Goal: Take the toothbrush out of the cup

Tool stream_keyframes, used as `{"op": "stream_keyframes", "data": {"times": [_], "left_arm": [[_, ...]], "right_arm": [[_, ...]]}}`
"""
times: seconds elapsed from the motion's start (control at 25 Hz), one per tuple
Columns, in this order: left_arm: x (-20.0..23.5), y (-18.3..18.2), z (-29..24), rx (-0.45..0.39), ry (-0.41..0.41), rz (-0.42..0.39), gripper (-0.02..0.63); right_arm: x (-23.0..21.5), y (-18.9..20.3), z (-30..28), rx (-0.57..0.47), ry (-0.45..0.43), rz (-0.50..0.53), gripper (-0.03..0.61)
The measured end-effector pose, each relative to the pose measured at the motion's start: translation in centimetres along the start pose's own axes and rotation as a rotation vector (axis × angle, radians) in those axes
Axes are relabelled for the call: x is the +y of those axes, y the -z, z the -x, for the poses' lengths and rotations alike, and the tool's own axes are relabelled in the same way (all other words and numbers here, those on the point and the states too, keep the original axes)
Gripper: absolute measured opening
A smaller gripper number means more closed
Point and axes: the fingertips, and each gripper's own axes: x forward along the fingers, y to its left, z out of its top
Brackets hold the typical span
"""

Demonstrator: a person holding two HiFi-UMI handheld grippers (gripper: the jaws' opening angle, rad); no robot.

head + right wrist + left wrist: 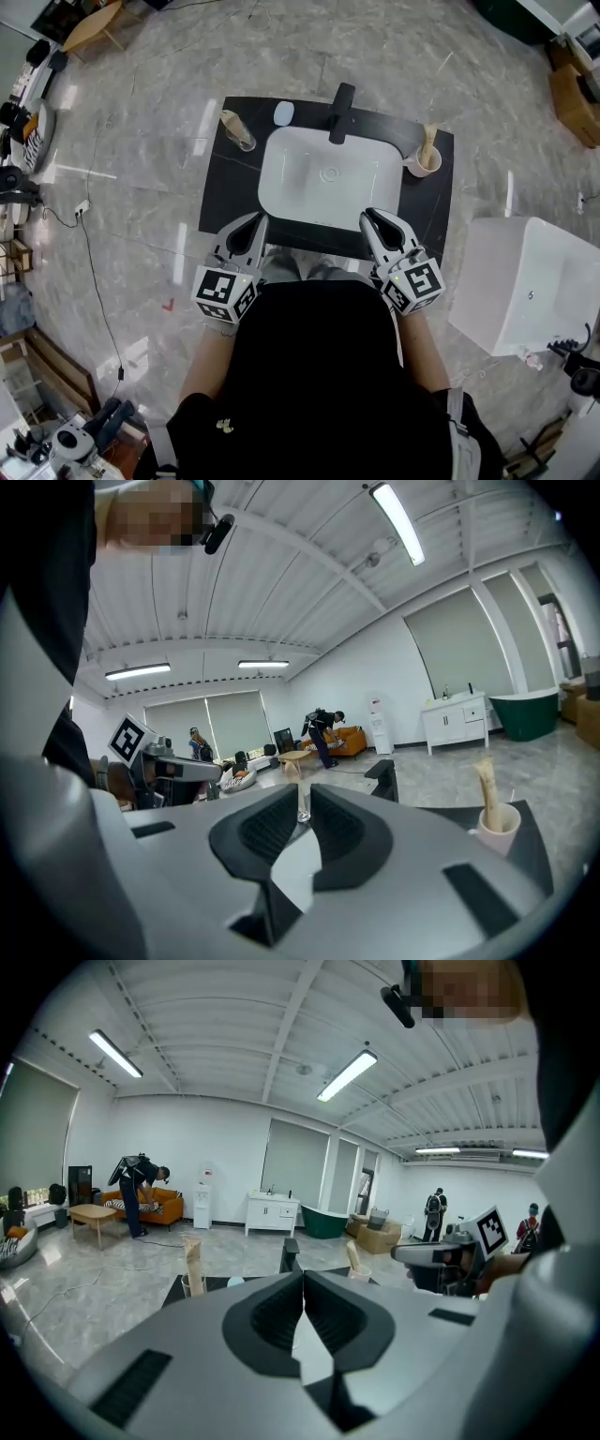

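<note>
A black counter [219, 187] holds two cups. At its back left stands a clear glass cup [245, 141] with a wooden toothbrush [231, 122] upright in it. At the back right a white cup [424, 164] holds a bamboo toothbrush [429, 141], also seen in the right gripper view as the white cup [498, 829] and toothbrush [487, 785]. My left gripper [255, 221] hovers at the counter's front edge, shut and empty [303, 1274]. My right gripper [372, 217] hovers level with it on the right, its jaws all but touching, with nothing between them [305, 797]. Both are far short of the cups.
A white sink [281, 192] fills the counter's middle, with a black faucet [340, 111] behind it and a small white oval [283, 114] beside that. A white box [525, 281] stands on the floor to the right. People stand far off in the room.
</note>
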Motion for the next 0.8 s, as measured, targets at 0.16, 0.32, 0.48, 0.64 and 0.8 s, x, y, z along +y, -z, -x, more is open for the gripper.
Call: {"op": "stream_keyframes", "data": {"times": [0.16, 0.32, 0.48, 0.64, 0.8], "left_arm": [[1.0, 0.2, -0.7, 0.009, 0.029, -0.005, 0.023], [2.8, 0.2, -1.3, 0.026, 0.051, -0.002, 0.023], [5.3, 0.3, -2.2, 0.033, 0.063, 0.002, 0.023], [8.4, 0.3, -2.8, 0.035, 0.043, 0.004, 0.023], [11.5, 0.3, -3.8, 0.034, 0.028, 0.009, 0.025]], "right_arm": [[0.5, 0.2, -1.1, 0.002, 0.014, -0.013, 0.057], [1.3, -0.4, -2.5, -0.004, 0.038, -0.015, 0.057], [1.4, -0.8, -3.5, -0.005, 0.084, -0.012, 0.057], [1.8, -0.9, -4.2, -0.009, 0.128, -0.028, 0.057], [2.6, -1.1, -4.9, -0.003, 0.168, -0.022, 0.057]]}}
